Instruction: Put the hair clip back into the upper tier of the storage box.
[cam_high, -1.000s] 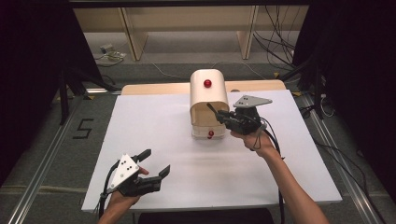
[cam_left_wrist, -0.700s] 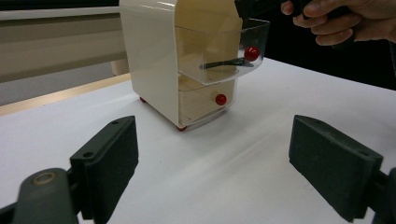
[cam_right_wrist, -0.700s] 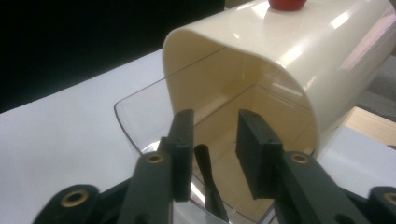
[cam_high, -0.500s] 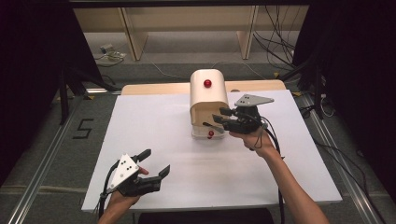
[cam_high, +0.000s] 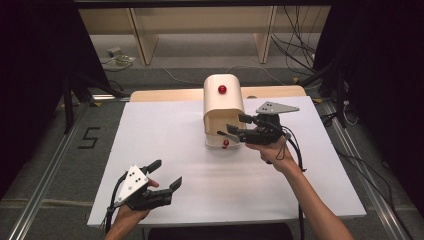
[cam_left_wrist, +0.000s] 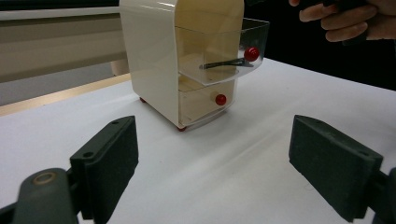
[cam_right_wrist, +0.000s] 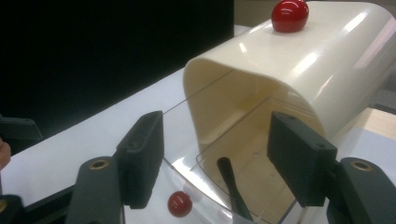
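A cream cabinet (cam_high: 223, 100) with a red ball (cam_high: 222, 89) on its top stands at the table's far middle. Its clear upper drawer (cam_left_wrist: 224, 51) is pulled out, red knob (cam_left_wrist: 251, 53) at the front. A thin black stick (cam_right_wrist: 229, 186) lies inside it. My right gripper (cam_high: 232, 126) hovers over this drawer; its jaws have just been opening and stand wide apart, pressing on nothing, the stick below them. The lower drawer with its knob (cam_left_wrist: 221, 99) is pushed in. My left gripper (cam_high: 167, 172) rests open and bare near the front left edge.
The white tabletop (cam_high: 165, 130) stretches between the cabinet and the left gripper. A wooden strip (cam_high: 165, 94) runs behind it. Cables (cam_high: 295, 40) lie on the floor beyond, and metal rails (cam_high: 45, 180) flank the table.
The right gripper's jaws have spread from nearly closed to wide apart above the open drawer, with the hand hardly shifting. The left gripper has stayed where it was.
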